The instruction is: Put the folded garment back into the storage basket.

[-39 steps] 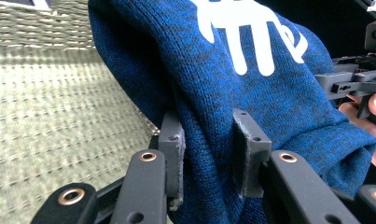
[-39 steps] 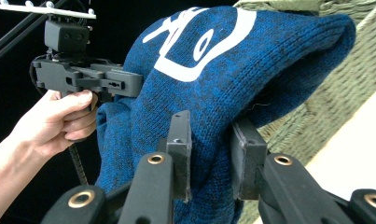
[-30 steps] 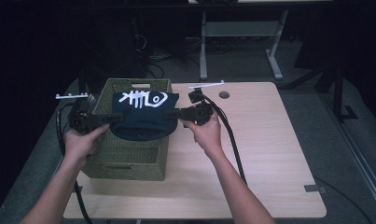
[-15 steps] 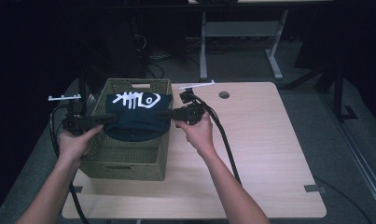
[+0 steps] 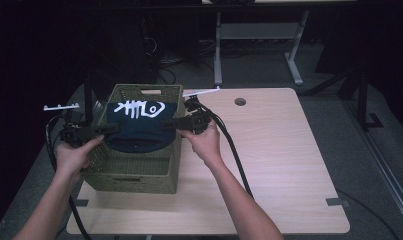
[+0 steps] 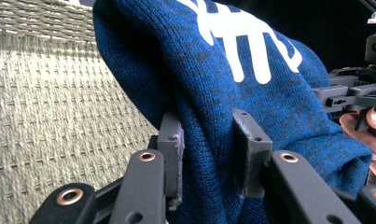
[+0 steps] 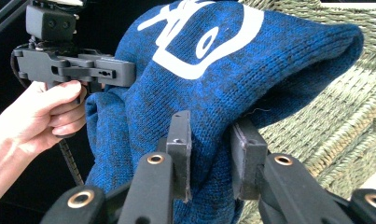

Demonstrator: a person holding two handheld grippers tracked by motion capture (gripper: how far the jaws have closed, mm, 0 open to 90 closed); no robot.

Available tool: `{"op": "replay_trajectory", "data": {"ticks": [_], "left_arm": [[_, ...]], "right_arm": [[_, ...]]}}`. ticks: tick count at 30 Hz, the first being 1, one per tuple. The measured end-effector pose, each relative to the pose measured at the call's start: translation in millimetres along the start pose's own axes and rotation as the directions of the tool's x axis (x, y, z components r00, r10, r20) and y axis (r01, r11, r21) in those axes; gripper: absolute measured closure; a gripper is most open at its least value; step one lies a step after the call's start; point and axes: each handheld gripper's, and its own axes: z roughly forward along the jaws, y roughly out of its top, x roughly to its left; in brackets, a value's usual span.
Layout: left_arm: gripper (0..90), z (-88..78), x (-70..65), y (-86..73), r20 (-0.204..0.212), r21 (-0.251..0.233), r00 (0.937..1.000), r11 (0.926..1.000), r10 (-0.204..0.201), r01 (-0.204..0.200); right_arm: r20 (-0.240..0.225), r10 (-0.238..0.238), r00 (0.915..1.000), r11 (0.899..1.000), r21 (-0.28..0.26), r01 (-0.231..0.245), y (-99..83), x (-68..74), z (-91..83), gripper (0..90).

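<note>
A folded dark blue knitted sweater (image 5: 140, 127) with a white fish-bone print hangs over the green woven basket (image 5: 135, 171), held up by both sides. My left gripper (image 5: 112, 129) is shut on its left edge; in the left gripper view the pads (image 6: 175, 148) pinch a thick fold of the sweater (image 6: 232, 88). My right gripper (image 5: 167, 123) is shut on the right edge, and the right gripper view shows its pads (image 7: 180, 148) squeezing the knit (image 7: 213, 84). The other hand and its gripper (image 7: 73, 65) show beyond the cloth.
The basket stands at the left of a light wooden table (image 5: 279, 165) with a cable hole (image 5: 240, 101) near its far edge. Black cables (image 5: 234, 155) trail from the grippers. Dark floor and desk legs (image 5: 218, 55) lie beyond the table.
Both hands and the sweater between them have shifted left and toward the far side, settling a little lower over the basket. Both grips are unchanged.
</note>
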Motion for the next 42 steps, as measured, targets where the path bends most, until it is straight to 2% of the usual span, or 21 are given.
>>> {"op": "replay_trajectory", "data": {"ticks": [9,20,26,28,42], "left_arm": [[67.7,-3.7,9.8,-6.1,-0.013,-0.001,0.9998,0.9999,-0.014,0.014],[67.4,-6.9,20.8,-15.5,-0.057,0.019,0.998,0.9994,-0.028,0.029],[67.4,-4.1,25.7,-18.6,-0.083,0.043,0.9963,0.9987,-0.023,0.026],[67.2,-3.3,28.1,-19.3,-0.086,0.045,0.9957,0.9983,-0.033,0.037],[65.8,5.9,35.6,-21.9,-0.143,0.113,0.9897,0.9932,-0.012,0.028]], "right_arm": [[0.004,-0.005,1.0,1.0,0.016,0.005,-0.1,3.4,12.1,72.2],[0.011,-0.017,0.9998,0.999,0.046,0.016,-7.8,4.1,31.4,72.1],[0.025,-0.019,0.9995,0.998,0.065,0.017,-12.1,1.9,39.8,71.9],[0.03,-0.014,0.9995,0.997,0.074,0.012,-13.2,1.6,42.1,71.9],[0.08,-0.015,0.9967,0.994,0.113,0.006,-21.8,-5.3,56.7,71.4]]}}
